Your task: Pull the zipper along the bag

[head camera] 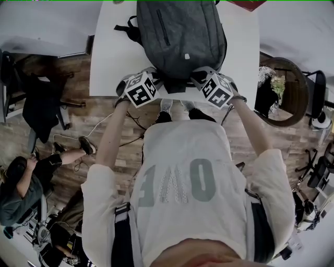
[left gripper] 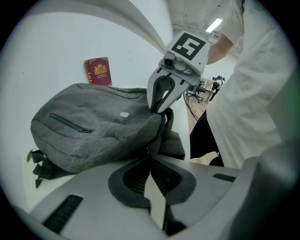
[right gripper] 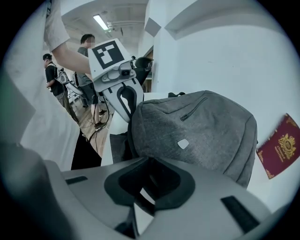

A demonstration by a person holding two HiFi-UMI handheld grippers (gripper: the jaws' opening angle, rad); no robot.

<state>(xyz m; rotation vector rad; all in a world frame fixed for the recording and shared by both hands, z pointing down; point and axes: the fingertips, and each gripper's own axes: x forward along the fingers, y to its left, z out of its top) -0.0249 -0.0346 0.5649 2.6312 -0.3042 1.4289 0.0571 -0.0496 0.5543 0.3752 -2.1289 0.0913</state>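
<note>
Middle of counter [head camera: 110, 57]: bag [head camera: 180, 36] fills it.
Left and right edges: bare strips.
Far right corner: red booklet [head camera: 249, 4].

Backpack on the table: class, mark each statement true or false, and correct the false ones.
1. The grey backpack lies on a white table. True.
2. The red passport lies on top of the backpack. False: it lies on the table beside it.
3. The left gripper and the right gripper are both at the same end of the backpack. True.
4. The left gripper's jaws stand wide apart. False: they are together.
</note>
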